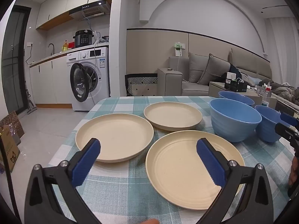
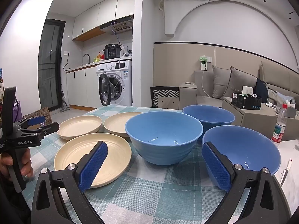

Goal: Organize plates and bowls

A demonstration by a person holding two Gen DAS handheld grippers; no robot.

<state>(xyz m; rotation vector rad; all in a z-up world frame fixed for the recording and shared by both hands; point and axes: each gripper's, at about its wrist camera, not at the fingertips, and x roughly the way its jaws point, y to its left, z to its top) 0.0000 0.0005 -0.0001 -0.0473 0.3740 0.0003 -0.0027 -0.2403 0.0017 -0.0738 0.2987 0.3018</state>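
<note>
Cream plates, three of them, lie at centre-left of the checked tablecloth: near plate, left plate, far plate. Blue bowls (three, clustered right) stand beside them. Left gripper and right gripper hover spread wide, holding nothing.

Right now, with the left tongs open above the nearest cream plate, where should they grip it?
On the near rim of the round cream plastic plate, coming in low from the front edge of the table. It lies flat on the checked tablecloth, and only its raised lip offers a pinch for the left tongs.
</note>
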